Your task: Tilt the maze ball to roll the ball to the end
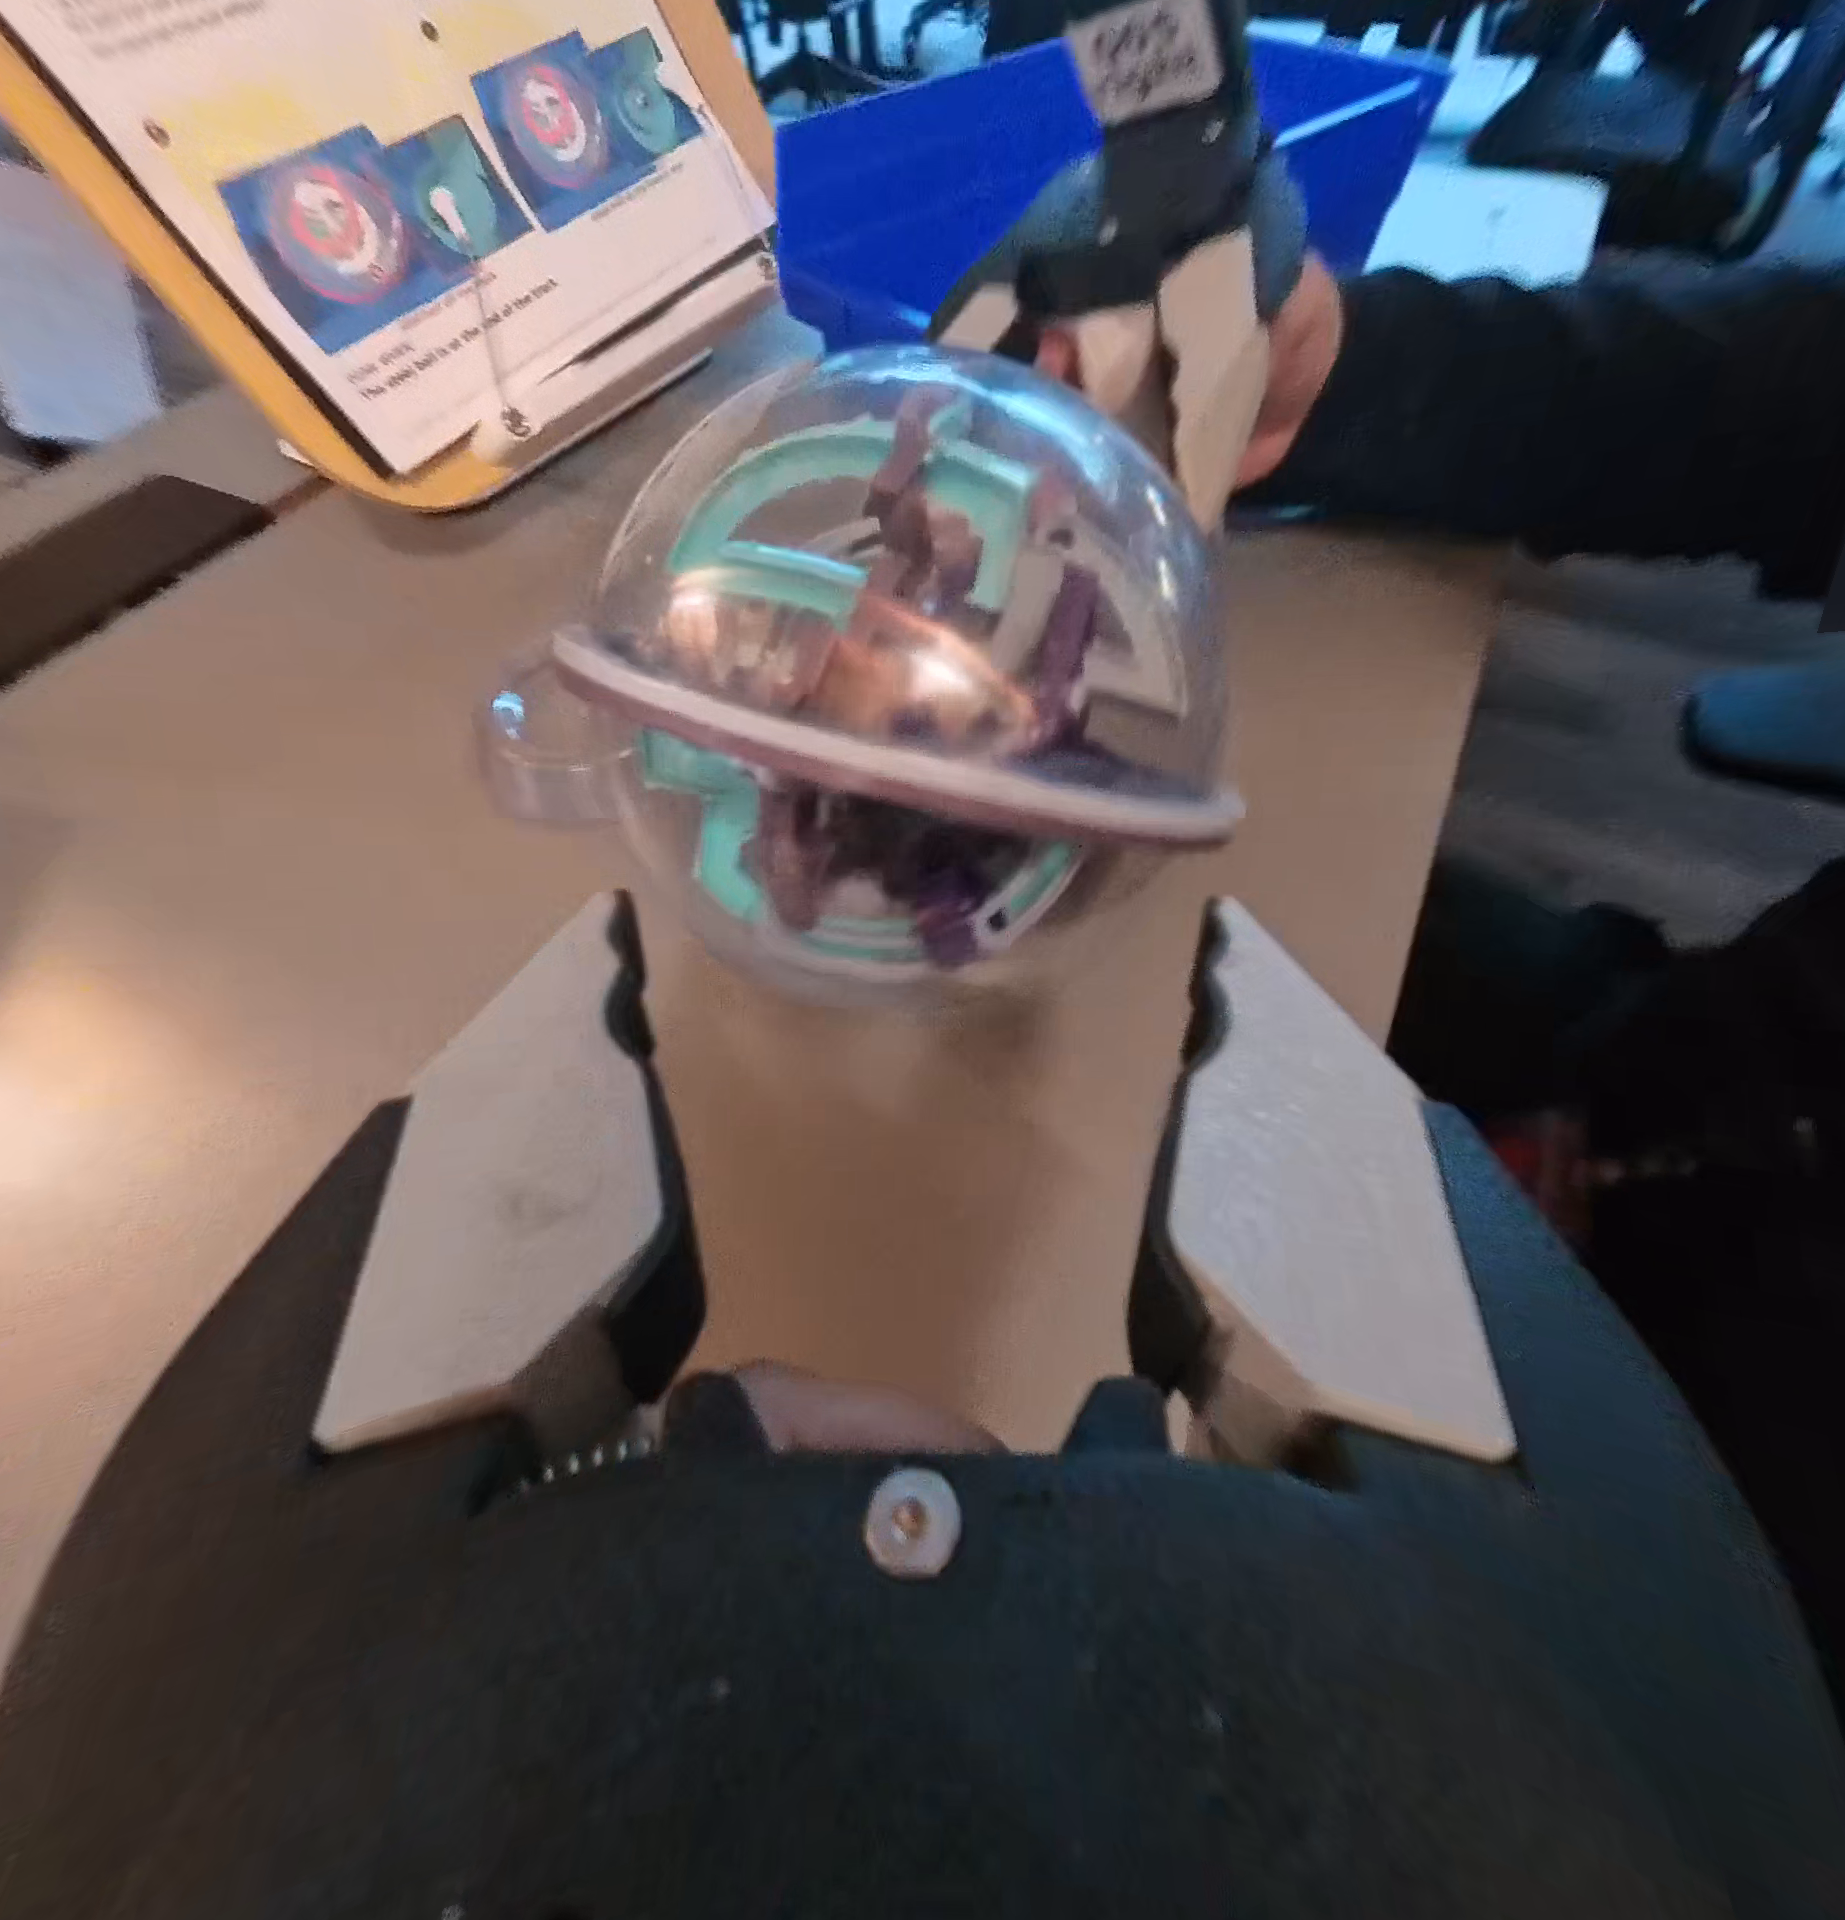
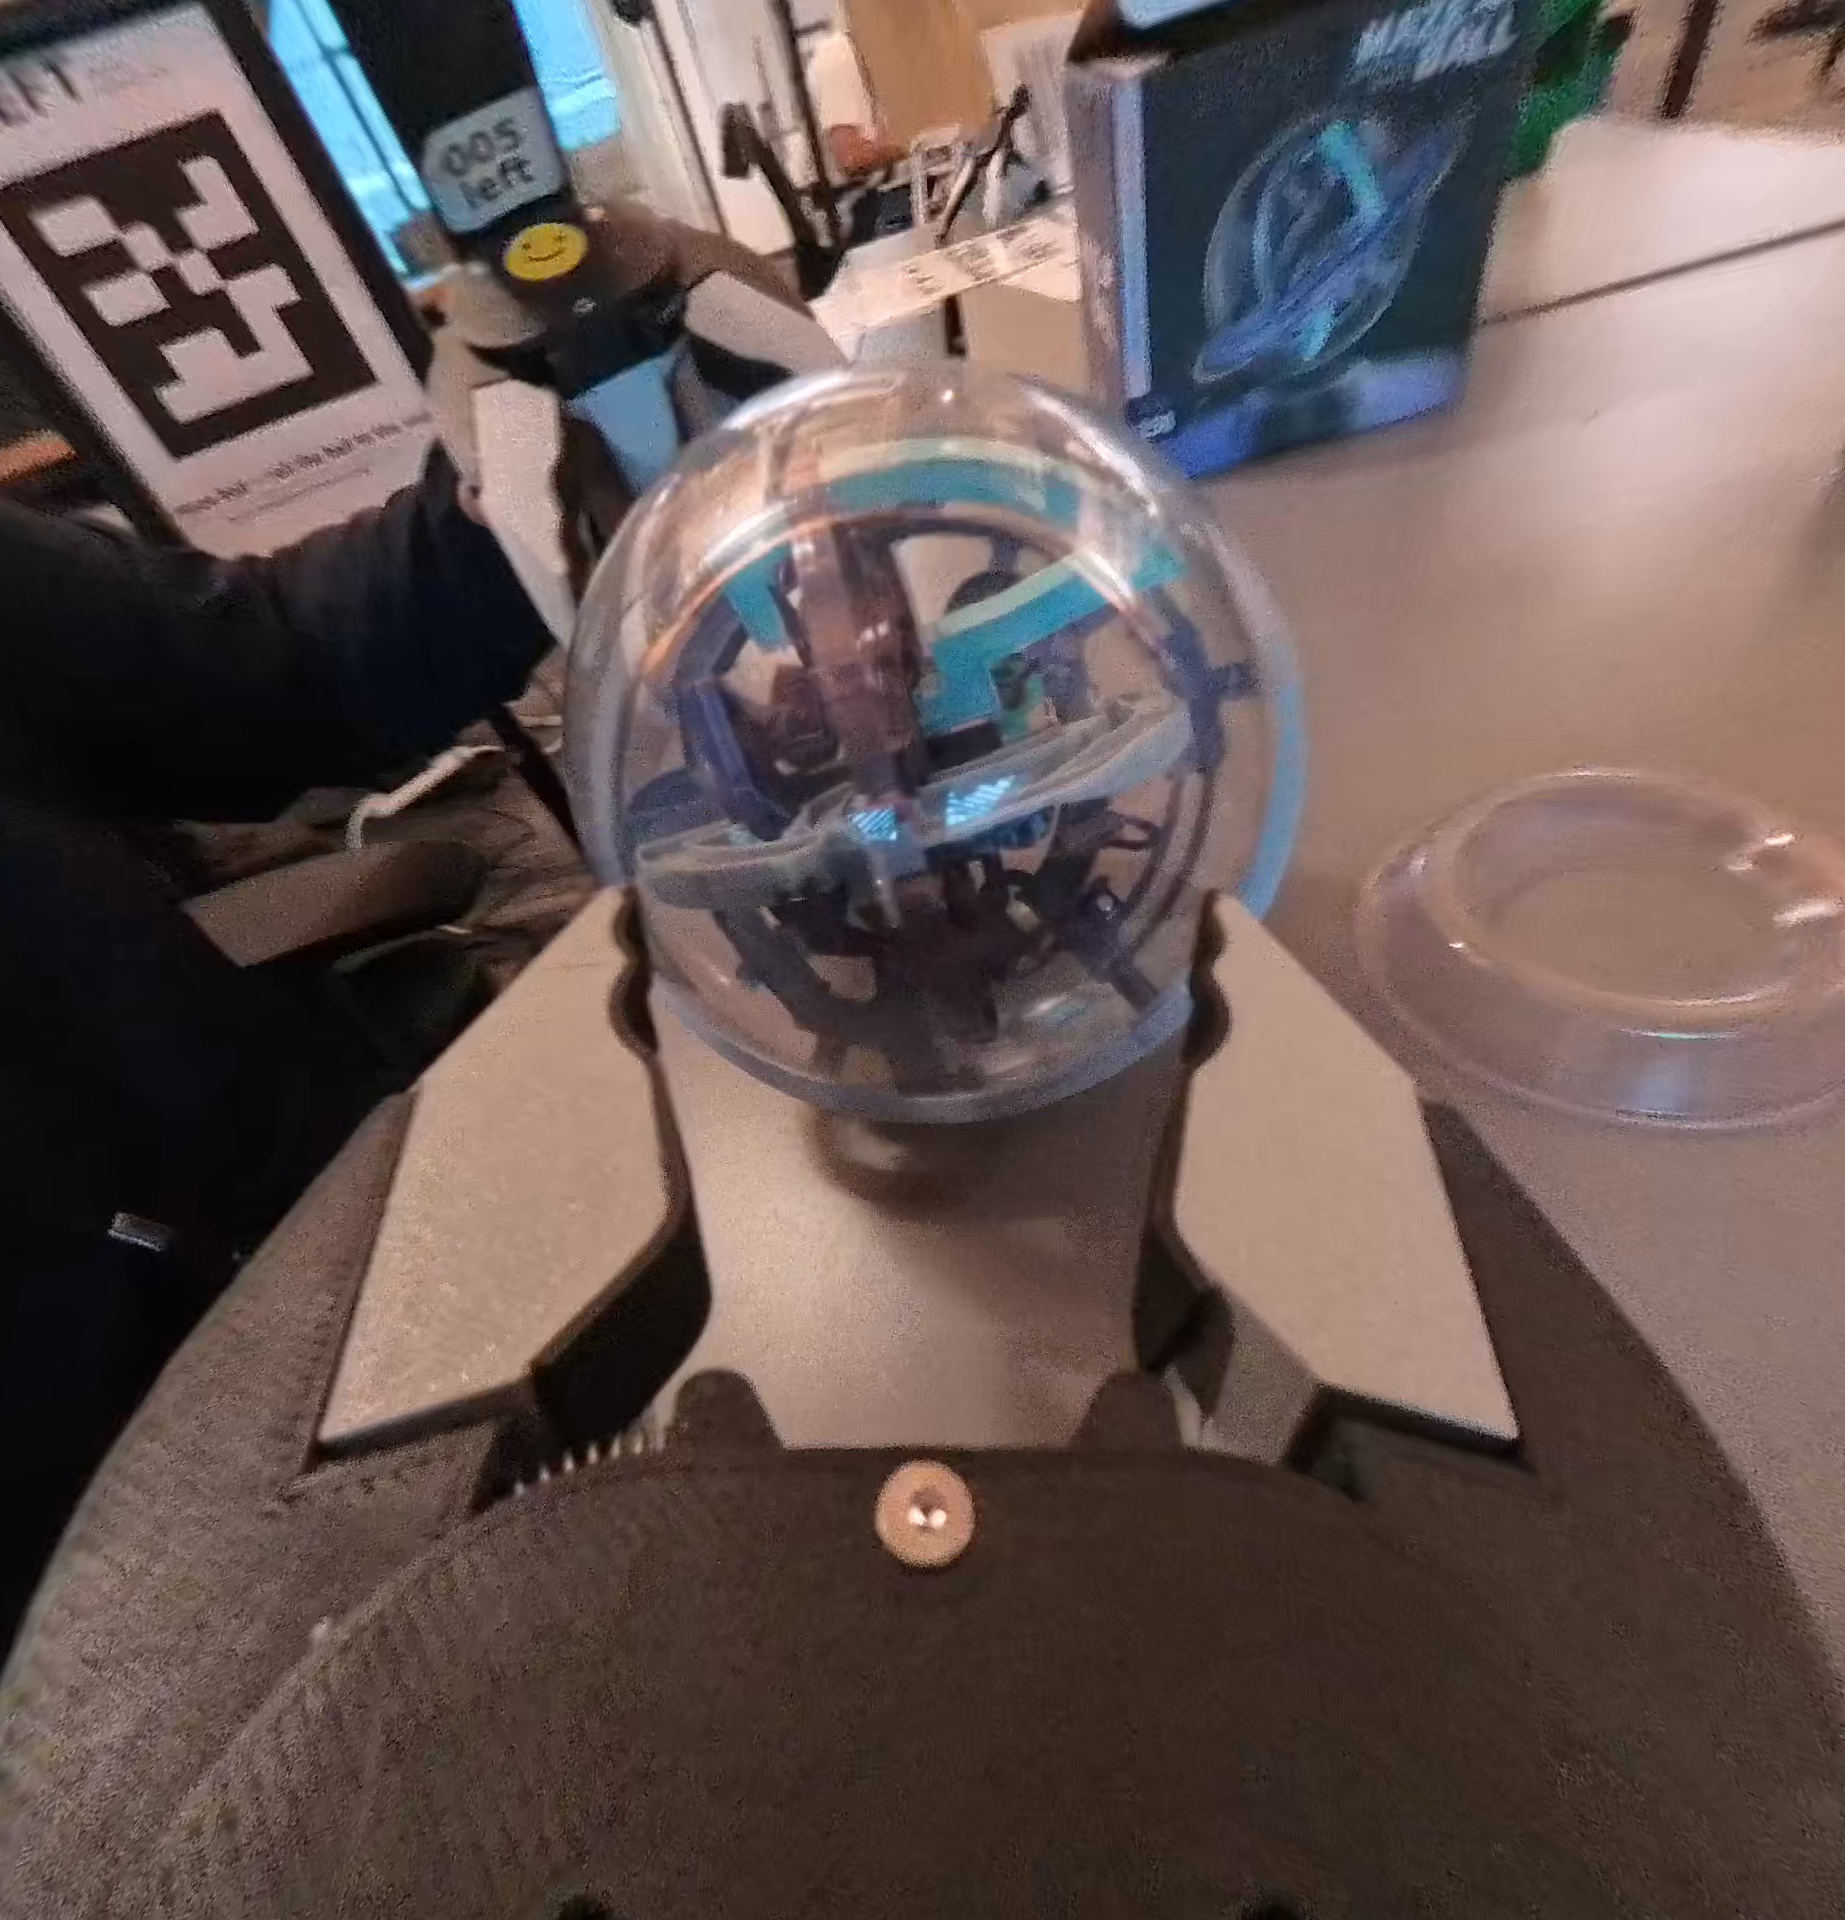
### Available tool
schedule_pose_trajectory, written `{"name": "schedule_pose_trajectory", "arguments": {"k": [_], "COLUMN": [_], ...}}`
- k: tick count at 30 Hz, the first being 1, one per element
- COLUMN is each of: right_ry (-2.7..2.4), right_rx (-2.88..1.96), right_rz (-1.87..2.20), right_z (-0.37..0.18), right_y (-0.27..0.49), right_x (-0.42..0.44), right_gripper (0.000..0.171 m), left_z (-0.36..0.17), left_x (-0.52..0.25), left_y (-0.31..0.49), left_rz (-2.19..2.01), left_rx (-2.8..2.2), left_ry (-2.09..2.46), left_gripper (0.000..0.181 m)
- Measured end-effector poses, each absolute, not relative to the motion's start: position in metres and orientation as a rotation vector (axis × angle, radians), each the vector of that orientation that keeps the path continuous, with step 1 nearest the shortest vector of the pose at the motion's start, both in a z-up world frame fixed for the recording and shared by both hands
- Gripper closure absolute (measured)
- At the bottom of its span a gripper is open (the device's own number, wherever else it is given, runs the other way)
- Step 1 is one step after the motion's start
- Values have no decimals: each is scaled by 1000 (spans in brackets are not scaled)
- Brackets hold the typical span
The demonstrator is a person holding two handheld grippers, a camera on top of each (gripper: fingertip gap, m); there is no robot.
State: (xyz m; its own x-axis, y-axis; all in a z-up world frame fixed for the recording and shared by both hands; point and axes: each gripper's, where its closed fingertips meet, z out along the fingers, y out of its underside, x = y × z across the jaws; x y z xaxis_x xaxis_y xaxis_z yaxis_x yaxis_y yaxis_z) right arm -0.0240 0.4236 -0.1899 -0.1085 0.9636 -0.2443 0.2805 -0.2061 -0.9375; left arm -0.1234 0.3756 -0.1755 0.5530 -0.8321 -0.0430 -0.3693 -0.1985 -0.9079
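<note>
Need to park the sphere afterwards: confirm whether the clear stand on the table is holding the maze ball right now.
No: in the right wrist view the clear stand sits empty beside the maze ball.

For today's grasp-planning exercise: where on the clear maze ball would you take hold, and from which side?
Probably grip the maze ball across its widest part, one gripper from each side. The smooth round shell offers no handle, so opposed fingers around the middle seem safest. The right gripper already straddles its lower half; the left gripper faces it, open.

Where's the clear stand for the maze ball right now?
In the right wrist view, the clear stand lies empty on the table, right of the maze ball.
</note>
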Motion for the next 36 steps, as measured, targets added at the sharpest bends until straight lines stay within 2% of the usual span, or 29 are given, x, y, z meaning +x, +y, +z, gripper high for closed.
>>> {"name": "schedule_pose_trajectory", "arguments": {"k": [1,2,3,7,8,10,11,14,15,18,20,24,26,31,36], "right_ry": [-1393,-1372,-1331,-1271,-1275,-1260,-1255,-1269,-1268,-1336,-1369,-1472,-1438,-1404,-1514], "right_rx": [-1527,-1525,-1521,-1398,-1394,-1472,-1536,-1730,-1784,-1823,-1818,-1765,-1731,-1784,-1720], "right_rz": [1380,1390,1379,1325,1307,1255,1237,1255,1302,1514,1514,1437,1443,1594,1406], "right_z": [-193,-192,-189,-162,-159,-164,-171,-199,-206,-214,-220,-223,-215,-214,-223], "right_y": [424,425,430,433,433,440,443,445,442,421,420,413,416,416,413], "right_x": [-30,-34,-37,-32,-29,-20,-15,-2,-2,-12,-18,-12,-10,-22,-23], "right_gripper": [68,68,67,73,75,67,60,53,47,56,49,62,58,53,49], "left_z": [-179,-186,-193,-217,-220,-215,-210,-203,-207,-215,-215,-215,-215,-214,-212], "left_x": [-116,-114,-113,-108,-109,-113,-113,-101,-96,-84,-83,-90,-95,-91,-87], "left_y": [381,390,397,391,391,397,398,394,394,401,405,398,395,397,401], "left_rz": [-641,-639,-629,-752,-781,-855,-922,-1101,-1094,-1023,-973,-1006,-1017,-1071,-871], "left_rx": [-1819,-1861,-1897,-2005,-2018,-2030,-2020,-2018,-2033,-2027,-1987,-1946,-1949,-1961,-1848], "left_ry": [994,990,1001,1072,1061,958,913,839,851,872,898,922,900,854,981], "left_gripper": [84,65,58,69,64,60,68,73,67,66,65,70,75,67,64]}}
